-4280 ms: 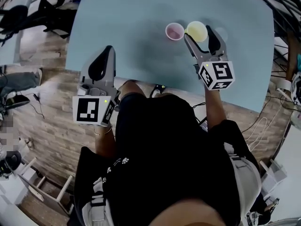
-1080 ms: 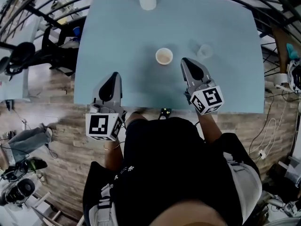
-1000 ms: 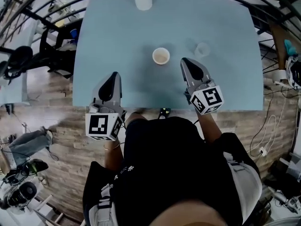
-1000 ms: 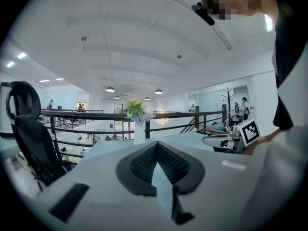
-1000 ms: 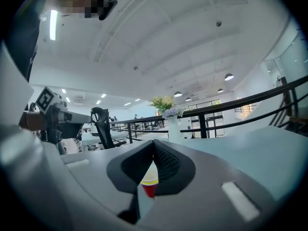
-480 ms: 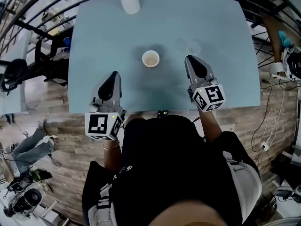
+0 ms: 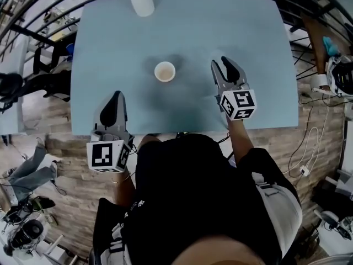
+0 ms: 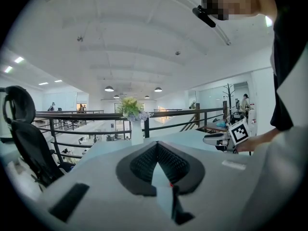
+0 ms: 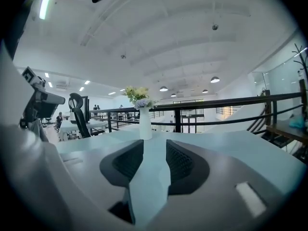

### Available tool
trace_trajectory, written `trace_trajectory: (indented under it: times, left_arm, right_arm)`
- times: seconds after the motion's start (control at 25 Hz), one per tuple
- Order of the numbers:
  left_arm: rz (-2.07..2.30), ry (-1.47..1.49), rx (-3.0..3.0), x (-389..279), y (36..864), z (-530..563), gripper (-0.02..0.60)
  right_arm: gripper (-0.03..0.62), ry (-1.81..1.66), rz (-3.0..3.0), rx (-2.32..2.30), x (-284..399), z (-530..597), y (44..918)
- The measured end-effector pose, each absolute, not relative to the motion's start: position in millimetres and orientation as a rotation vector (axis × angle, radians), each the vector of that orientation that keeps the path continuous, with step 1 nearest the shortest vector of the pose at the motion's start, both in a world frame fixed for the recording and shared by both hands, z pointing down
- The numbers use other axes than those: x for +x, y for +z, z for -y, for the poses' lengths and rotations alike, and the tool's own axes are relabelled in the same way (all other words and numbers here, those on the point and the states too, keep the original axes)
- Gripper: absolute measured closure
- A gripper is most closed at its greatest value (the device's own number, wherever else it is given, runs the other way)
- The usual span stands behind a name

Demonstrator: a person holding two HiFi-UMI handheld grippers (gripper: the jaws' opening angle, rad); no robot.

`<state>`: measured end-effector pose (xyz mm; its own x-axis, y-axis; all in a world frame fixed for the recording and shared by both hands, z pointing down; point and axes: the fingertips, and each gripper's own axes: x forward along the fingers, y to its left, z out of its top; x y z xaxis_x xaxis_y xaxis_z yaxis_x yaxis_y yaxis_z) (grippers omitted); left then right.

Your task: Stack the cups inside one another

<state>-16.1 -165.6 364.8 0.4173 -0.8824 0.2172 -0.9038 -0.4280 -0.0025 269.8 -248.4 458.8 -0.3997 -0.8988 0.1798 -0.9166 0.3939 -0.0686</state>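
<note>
Right gripper (image 7: 223, 66): its jaws have just been opening, with nothing between them. Earlier it reached to a yellow cup standing beside a pink one; now it sits clear of the single cup that shows.
Right gripper now: jaws slightly spread and empty; the right gripper view shows bare table (image 7: 248, 26) and the vase (image 7: 142, 3) through the gap.
Left gripper (image 7: 116, 97): jaws pressed together at the tips, holding nothing, above the table's near edge.
Cup (image 7: 165, 71): upright near the table's middle, mouth up, so its long axis is vertical. It is well apart from both grippers.
Bearing: in the head view the cup lies at about 9 o'clock from the right gripper and about 1 o'clock from the left. Neither is plainly nearer.
Count: one cup rim visible, one vase, two grippers. Whether a second cup is nested inside cannot be told from above.
Judgement: the stacking looks done.
</note>
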Motion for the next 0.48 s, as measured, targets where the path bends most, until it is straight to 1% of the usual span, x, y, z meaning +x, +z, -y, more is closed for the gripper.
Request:
trace_trajectory:
  times: [0.12, 0.24, 0.36, 0.48]
  left_arm:
    - [1.635, 0.294, 2.53, -14, 365, 165, 0.597]
    - [1.657, 0.306, 2.514, -17, 365, 166, 0.597]
    - [1.674, 0.314, 2.496, -21, 368, 165, 0.597]
    - [1.693, 0.319, 2.476, -22, 367, 165, 0.597]
  right_arm:
    - [0.413, 0.261, 2.481, 1.638, 279, 256, 475]
    - [0.38, 0.282, 2.439, 1.627, 285, 263, 489]
    - [0.324, 0.309, 2.397, 1.609, 288, 269, 504]
    - [0.298, 0.329, 2.362, 1.593, 291, 274, 518]
